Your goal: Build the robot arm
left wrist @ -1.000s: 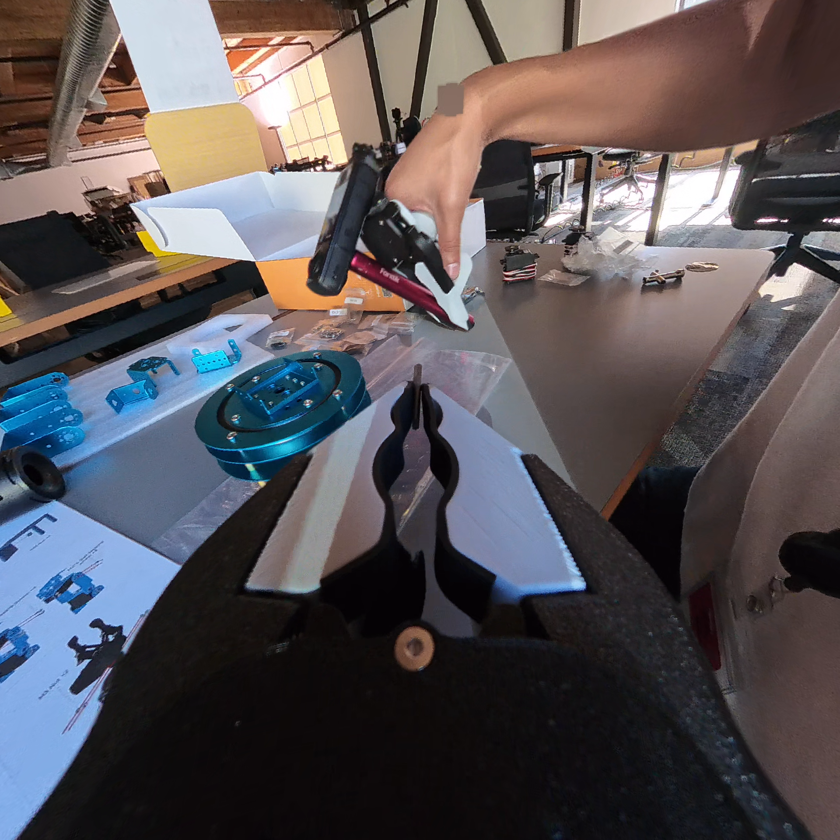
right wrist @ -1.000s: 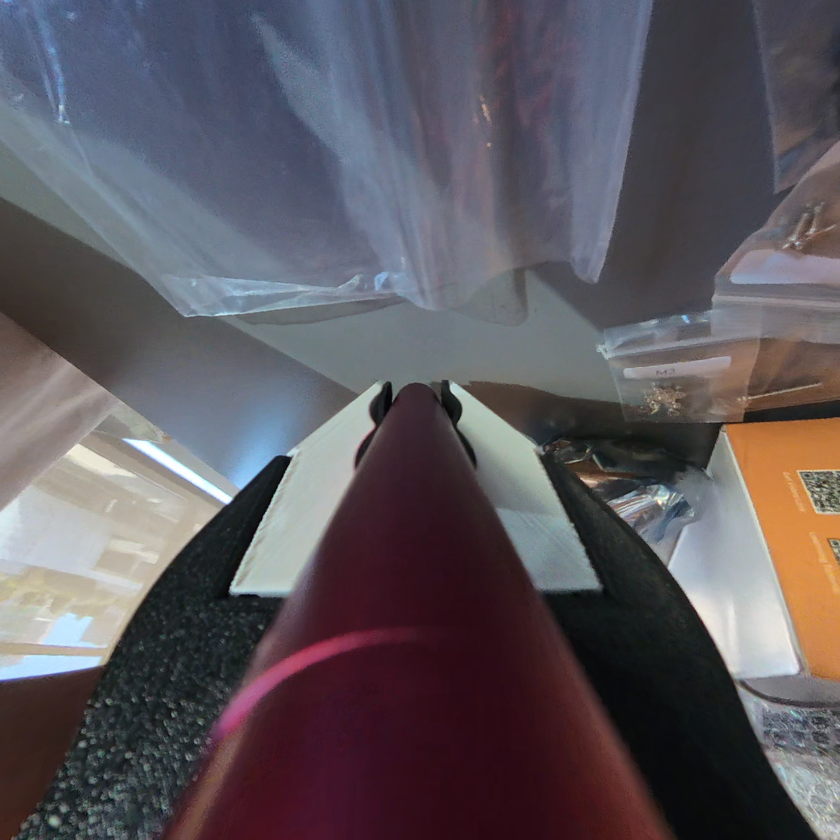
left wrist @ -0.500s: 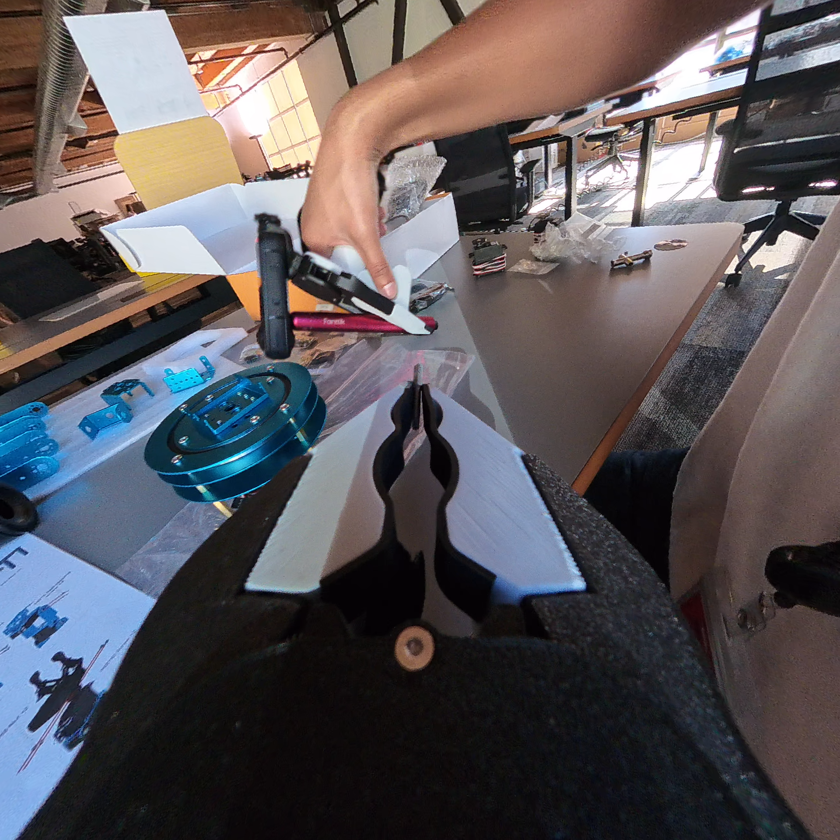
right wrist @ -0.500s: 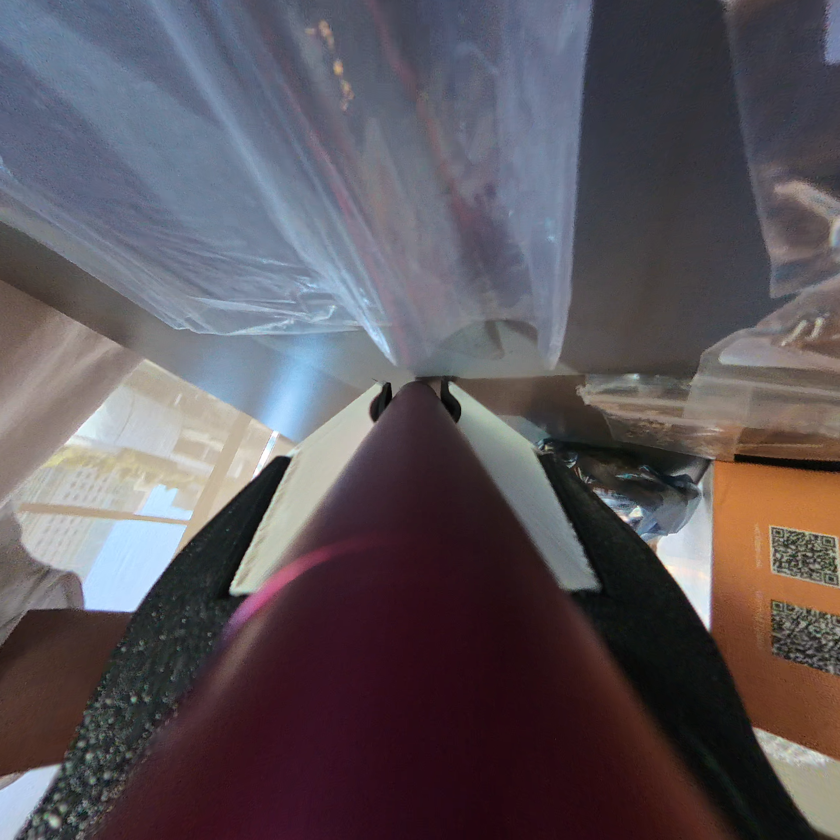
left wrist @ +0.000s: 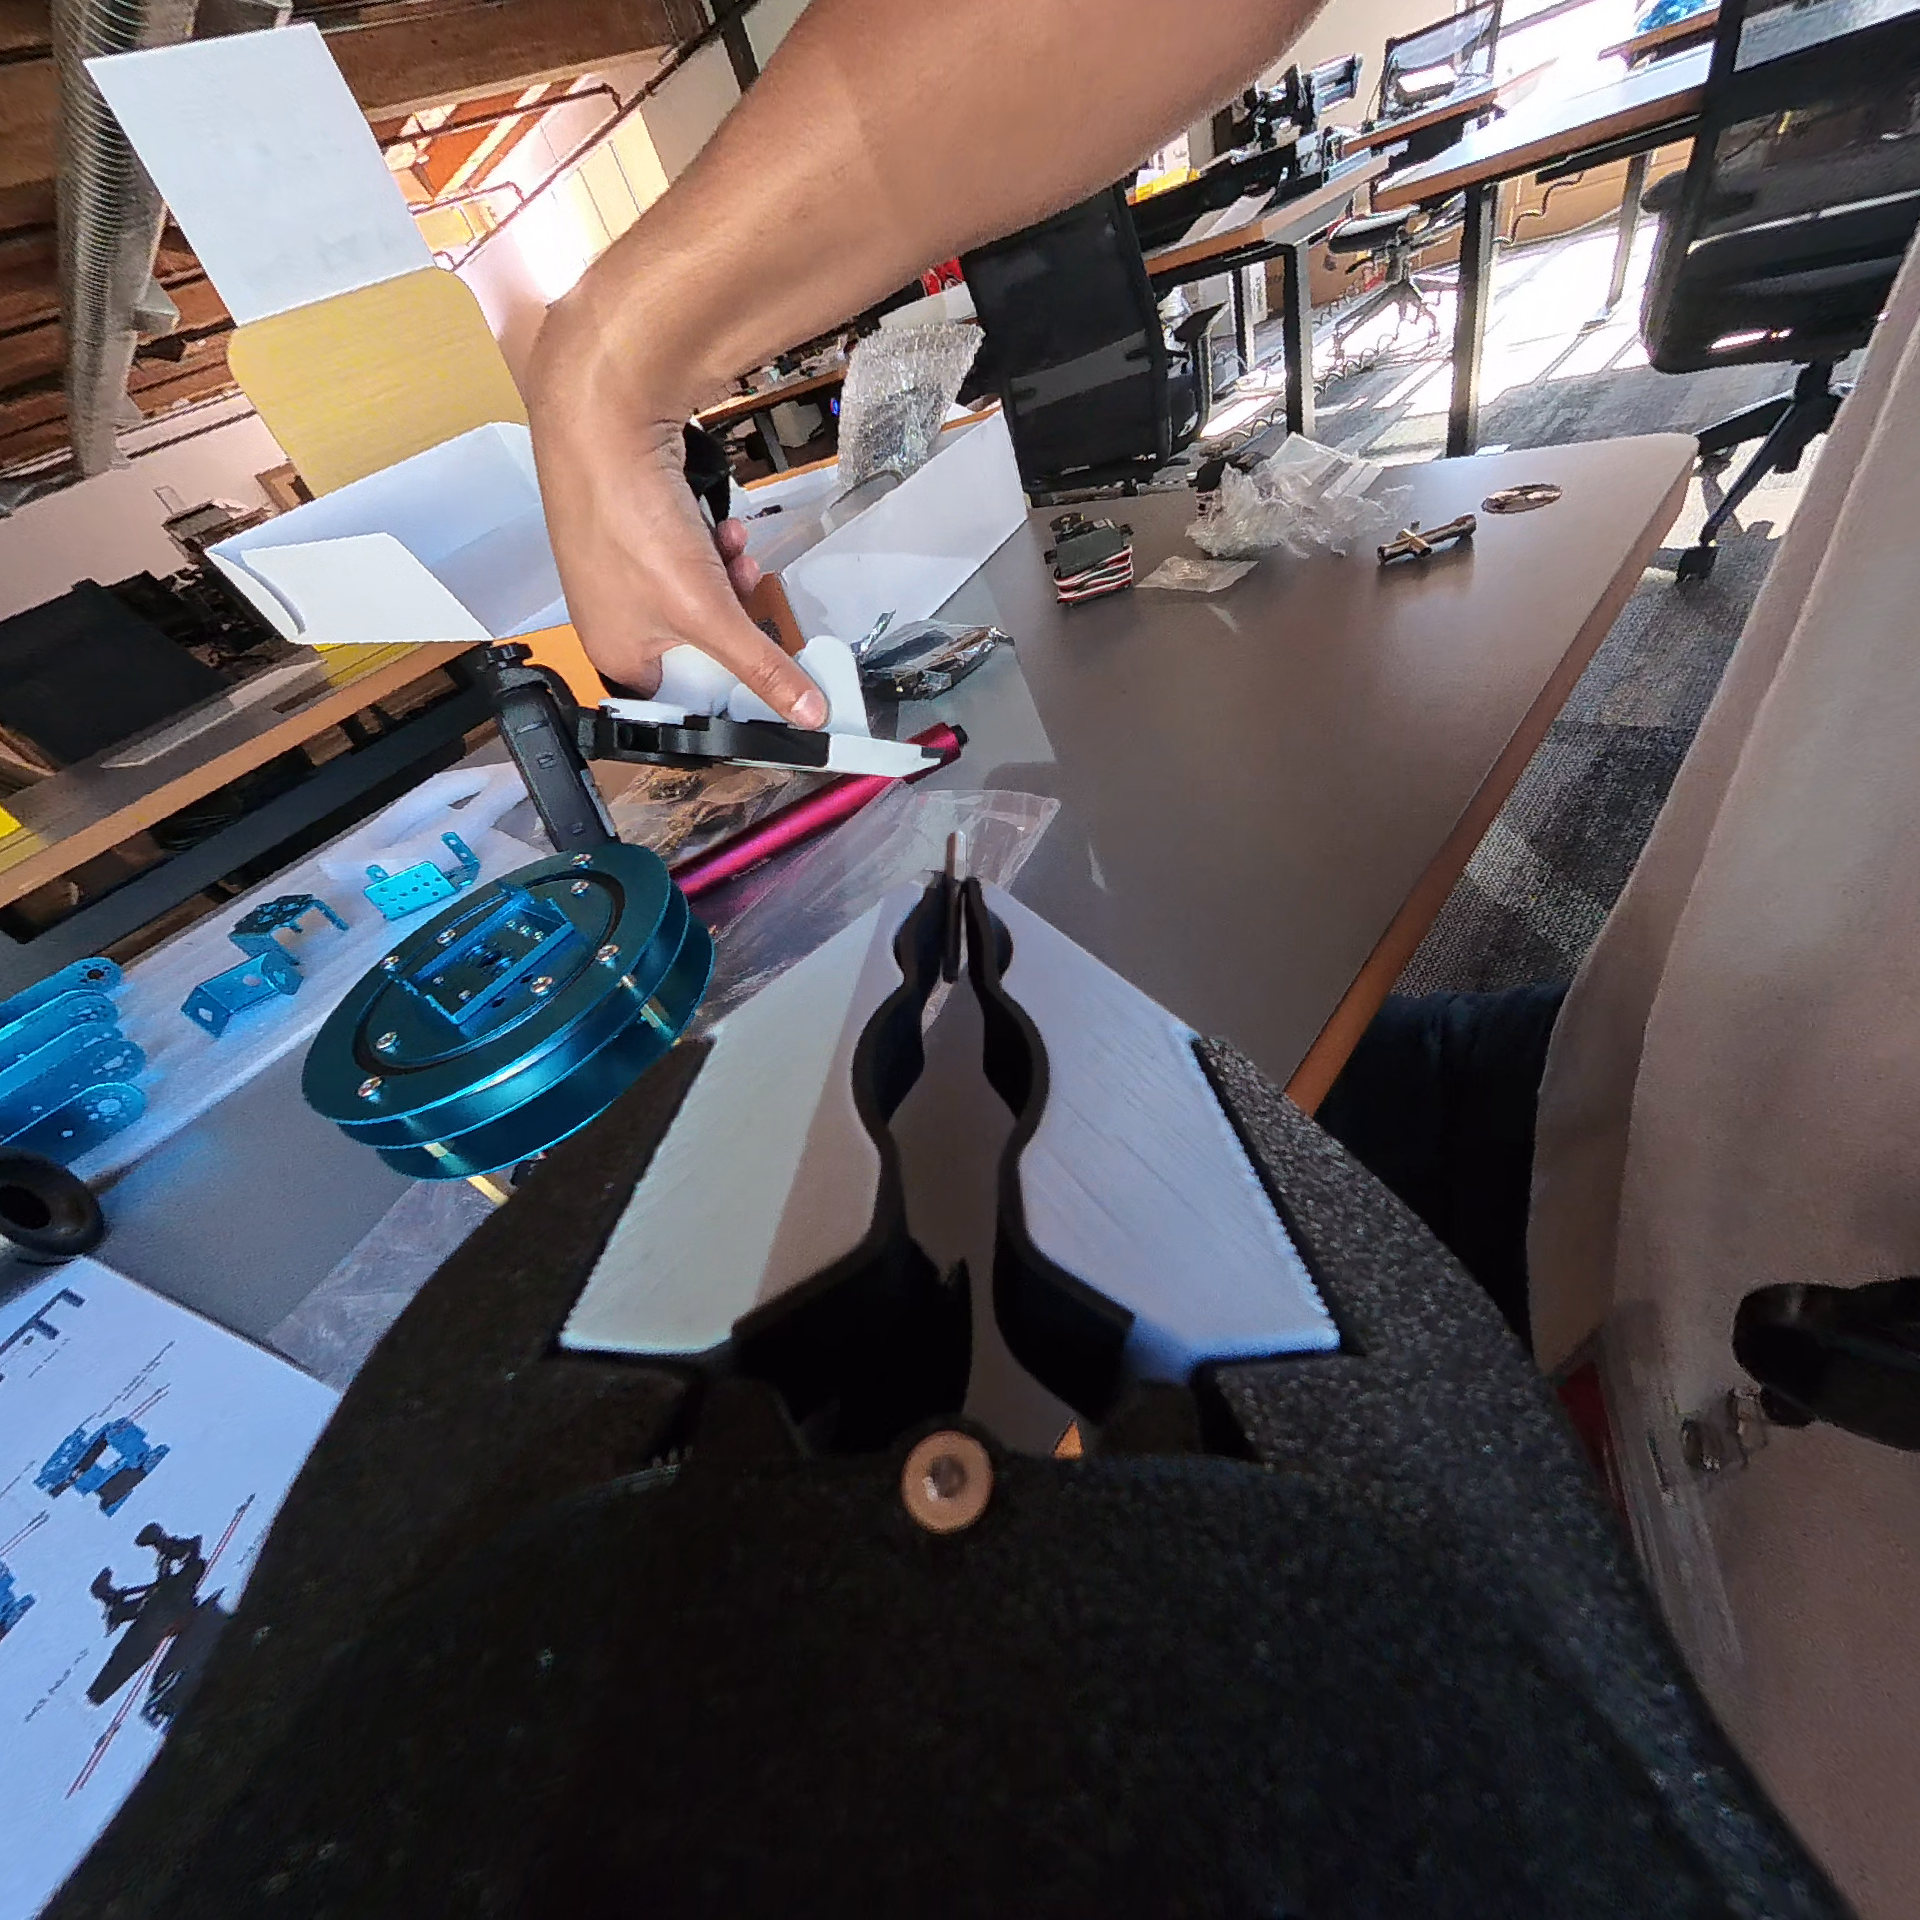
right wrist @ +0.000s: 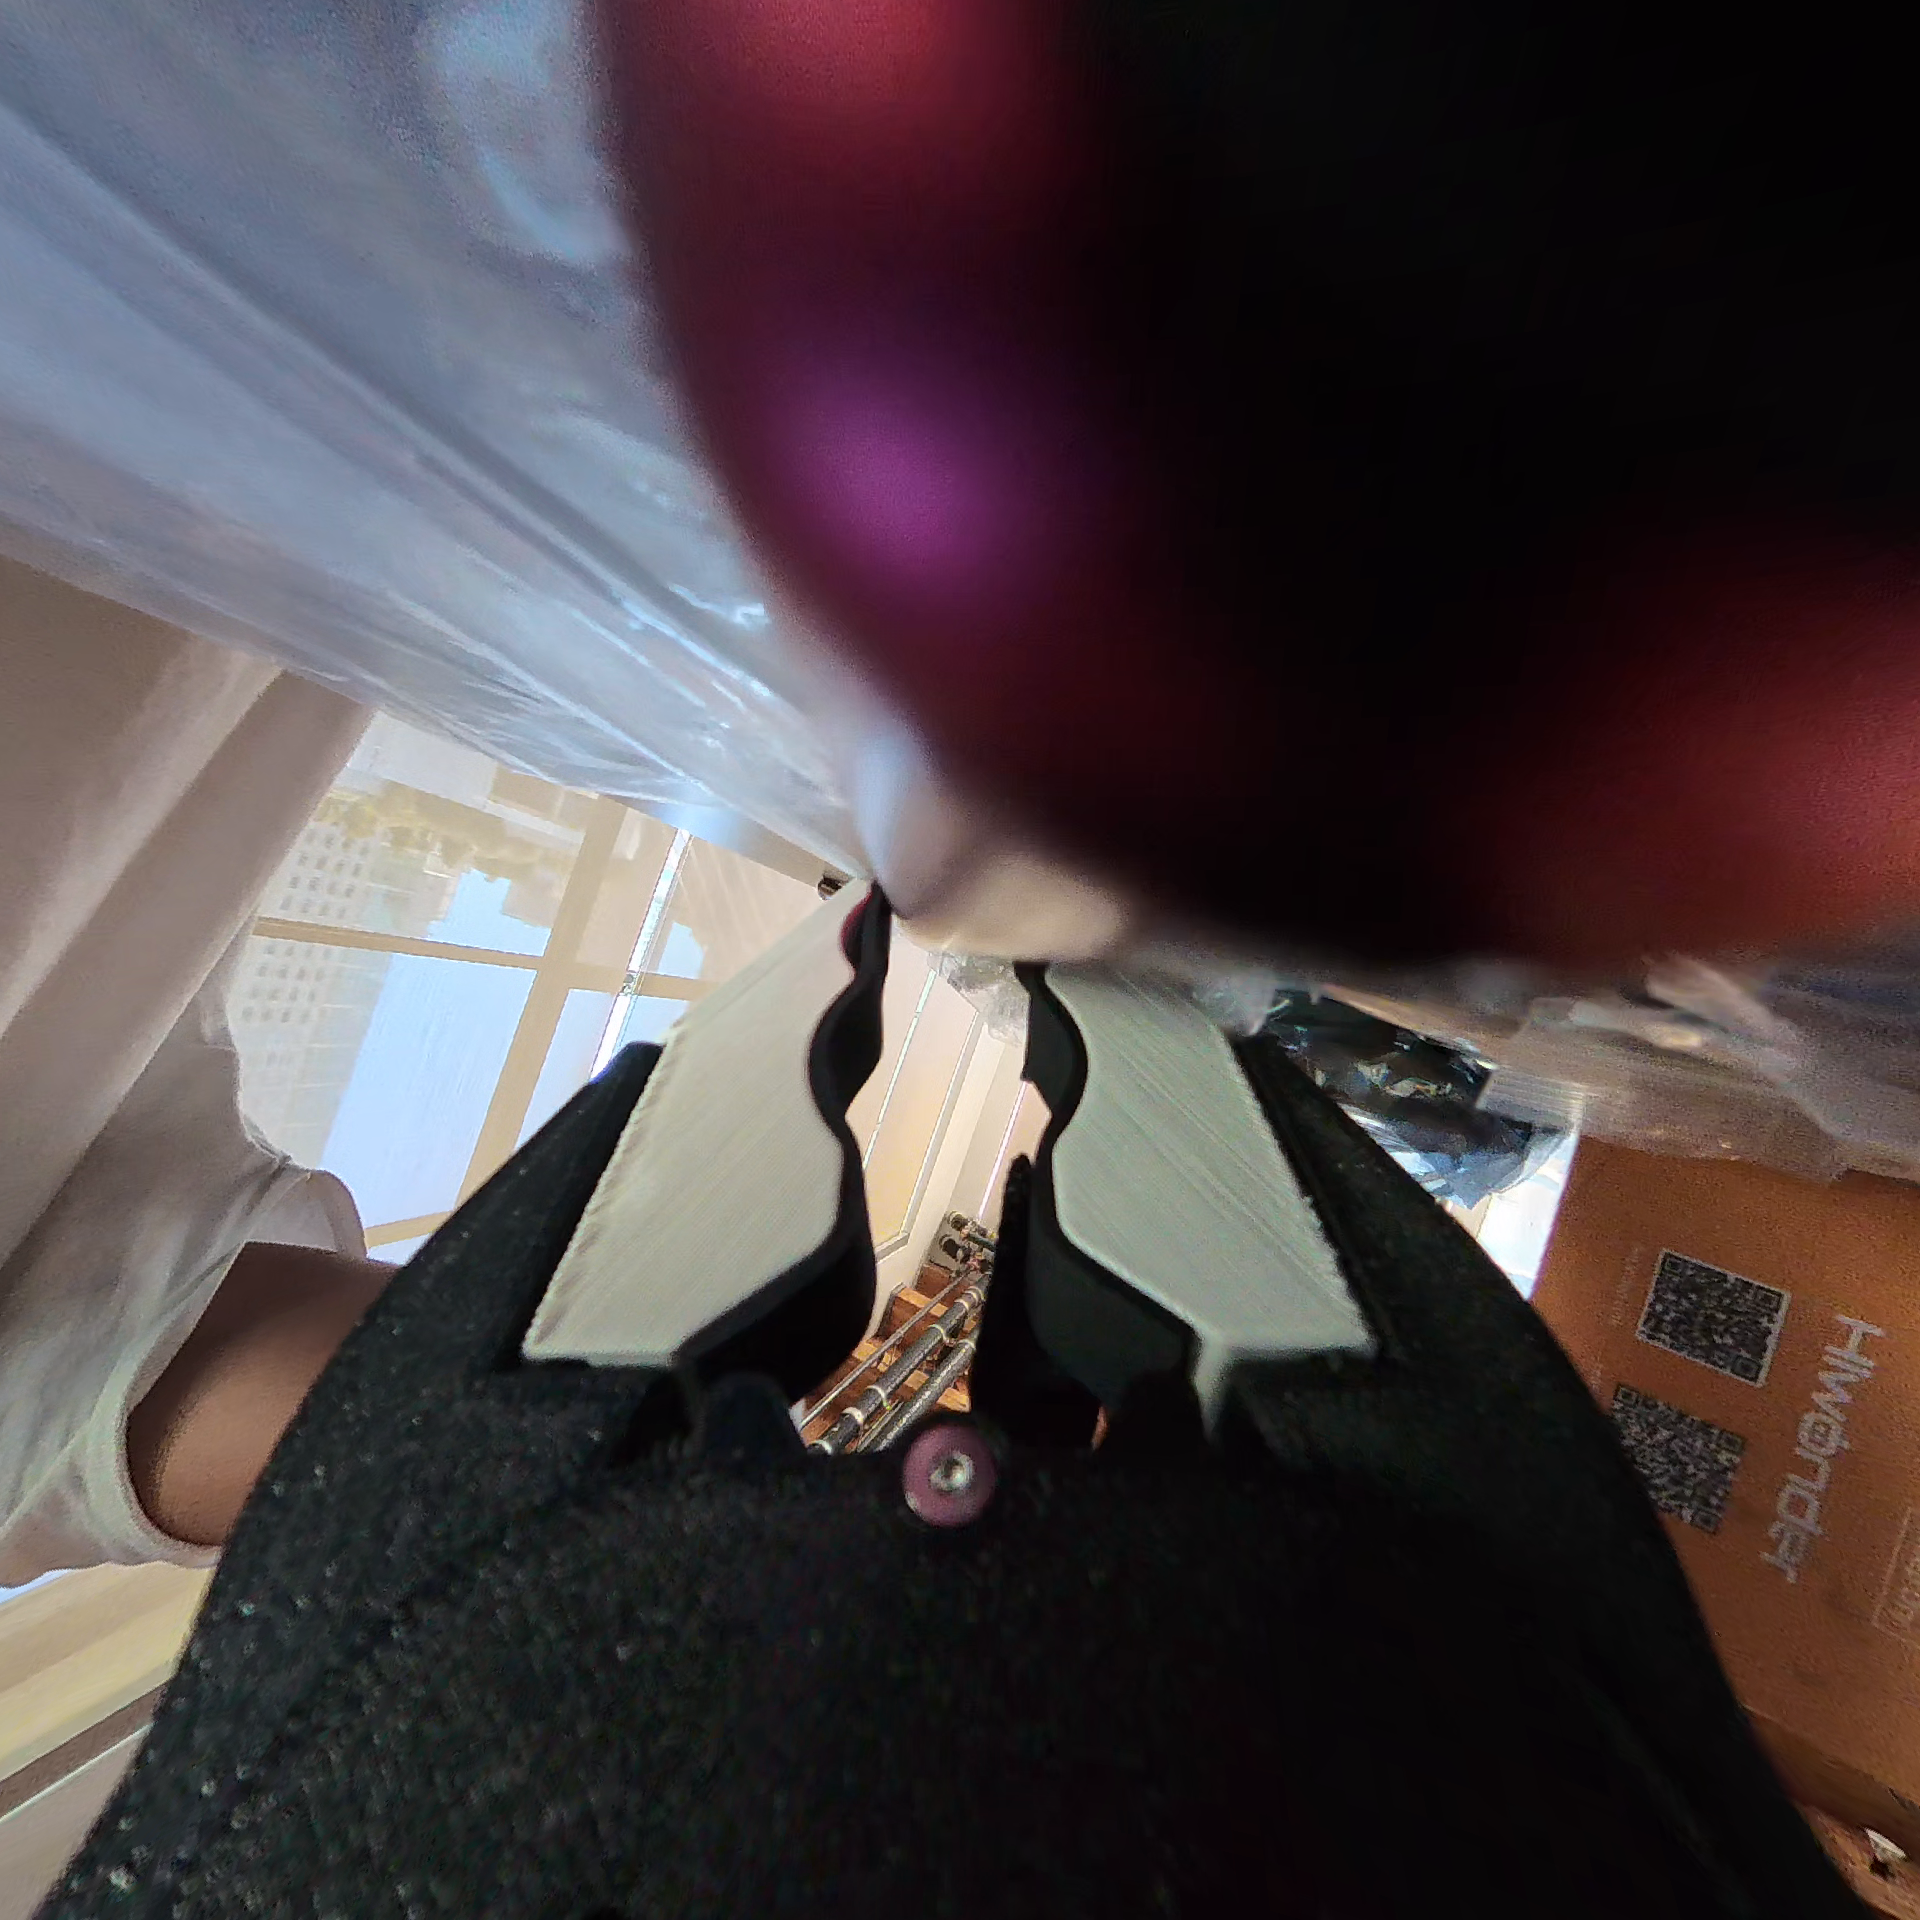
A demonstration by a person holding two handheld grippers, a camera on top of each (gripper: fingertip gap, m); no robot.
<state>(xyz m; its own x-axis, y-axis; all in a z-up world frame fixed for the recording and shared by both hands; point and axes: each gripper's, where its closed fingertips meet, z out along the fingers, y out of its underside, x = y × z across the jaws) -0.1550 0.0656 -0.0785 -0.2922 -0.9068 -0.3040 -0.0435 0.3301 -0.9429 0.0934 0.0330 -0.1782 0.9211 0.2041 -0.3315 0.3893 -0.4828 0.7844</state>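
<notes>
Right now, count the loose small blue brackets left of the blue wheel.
3. One bracket lies behind the blue wheel, another left of it, the third nearer the camera. Stacked blue parts at the edge may hide more.

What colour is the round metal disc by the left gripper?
Shiny teal blue disc, clearest in the left wrist view.

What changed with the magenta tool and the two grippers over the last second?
The right gripper came down to the table and opened, letting go of the magenta tool, which now lies on the clear plastic bag beside the blue metal disc; in the right wrist view its fingers stand apart. The left gripper stayed shut on a thin metal pin, and the disc and blue brackets did not shift on the table.
</notes>
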